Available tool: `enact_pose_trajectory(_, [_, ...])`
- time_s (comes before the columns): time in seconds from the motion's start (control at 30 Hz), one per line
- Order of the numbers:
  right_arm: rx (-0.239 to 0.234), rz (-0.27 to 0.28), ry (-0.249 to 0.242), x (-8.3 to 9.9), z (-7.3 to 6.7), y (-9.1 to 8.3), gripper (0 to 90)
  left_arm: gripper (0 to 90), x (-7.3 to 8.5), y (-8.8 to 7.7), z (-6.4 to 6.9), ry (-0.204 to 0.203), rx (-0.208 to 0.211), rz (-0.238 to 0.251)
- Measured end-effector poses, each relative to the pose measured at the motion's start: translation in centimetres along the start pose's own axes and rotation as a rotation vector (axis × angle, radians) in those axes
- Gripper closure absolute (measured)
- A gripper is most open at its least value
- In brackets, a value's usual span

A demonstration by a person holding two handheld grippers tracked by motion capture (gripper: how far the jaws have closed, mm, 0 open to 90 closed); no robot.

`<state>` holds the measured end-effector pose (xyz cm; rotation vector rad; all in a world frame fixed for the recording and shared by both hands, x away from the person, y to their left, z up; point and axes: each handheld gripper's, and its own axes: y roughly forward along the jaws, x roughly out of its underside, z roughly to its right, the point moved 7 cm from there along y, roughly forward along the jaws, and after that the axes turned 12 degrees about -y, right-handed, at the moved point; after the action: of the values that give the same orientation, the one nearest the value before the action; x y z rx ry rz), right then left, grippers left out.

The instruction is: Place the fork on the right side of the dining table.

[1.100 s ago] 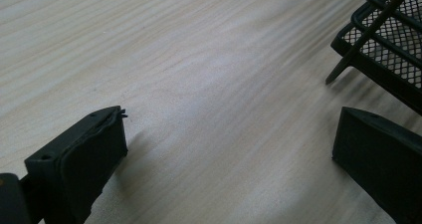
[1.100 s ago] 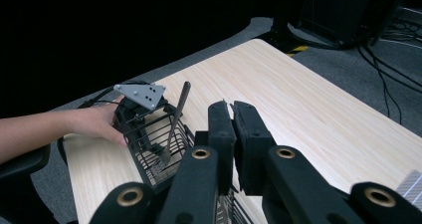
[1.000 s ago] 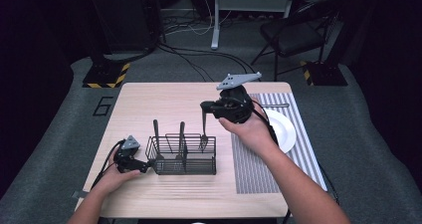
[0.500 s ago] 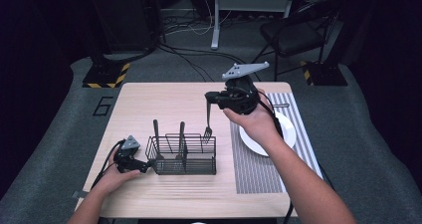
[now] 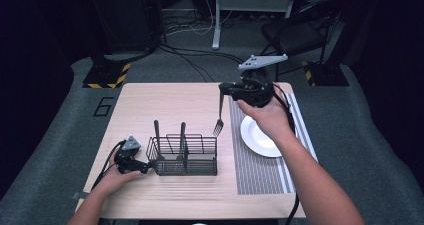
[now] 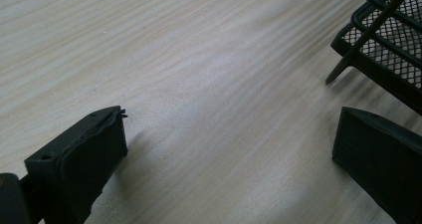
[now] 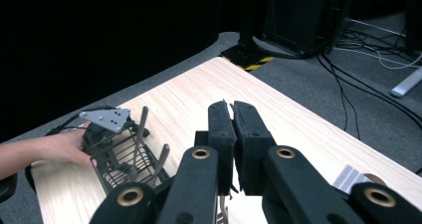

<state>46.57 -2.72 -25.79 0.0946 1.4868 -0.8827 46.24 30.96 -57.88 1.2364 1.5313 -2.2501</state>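
Dark carpet and trailing floor cables surround a pale wooden desk (image 5: 150, 110) that carries a black wire caddy (image 5: 184, 156), a striped mat (image 5: 260, 170) and a white plate (image 5: 257, 137).

Right hand-held gripper (image 5: 223, 90) — held clear above the desk at about 1 o'clock from the caddy, jaws clamped together on the handle of a dark fork (image 5: 219, 117), which hangs tines-down between the caddy and the plate. In the right gripper view the two pads (image 7: 221, 129) meet almost flush, so the hold appears to rest on a thin strip of handle.

Left hand-held gripper (image 5: 131, 160) — resting low at 9 o'clock of the caddy, jaws apart with only bare desk between them, the caddy's corner just beside one jaw.

Two further utensils (image 5: 156, 135) stand upright in the caddy's left compartments.

Likely hazards: the fork, gripped near its top, can swing or pivot in the pads during a quick carry and slip free — most probably onto the plate's rim or the mat. A low pass toward 7 o'clock may catch the tines on the caddy wire and drag the caddy, since the left jaws are not closed on it.
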Motion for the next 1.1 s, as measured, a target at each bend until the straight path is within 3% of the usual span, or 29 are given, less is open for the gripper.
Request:
enact_pose_trajectory(0.6, [0.073, -0.018, 0.028, 4.2, 1.2, -0.9, 87.0, 0.2, 0.0, 0.0, 0.0, -0.001, 0.000, 0.000])
enact_pose_trajectory(0.8, [0.105, -0.012, 0.053, 6.8, 1.2, -0.9, 87.1, 0.2, 0.0, 0.0, 0.0, -0.001, 0.000, 0.000])
enact_pose_trajectory(1.1, [0.122, -0.010, 0.095, 9.3, 1.4, -1.2, 87.3, 0.2, 0.0, 0.0, 0.0, -0.002, -0.001, 0.007])
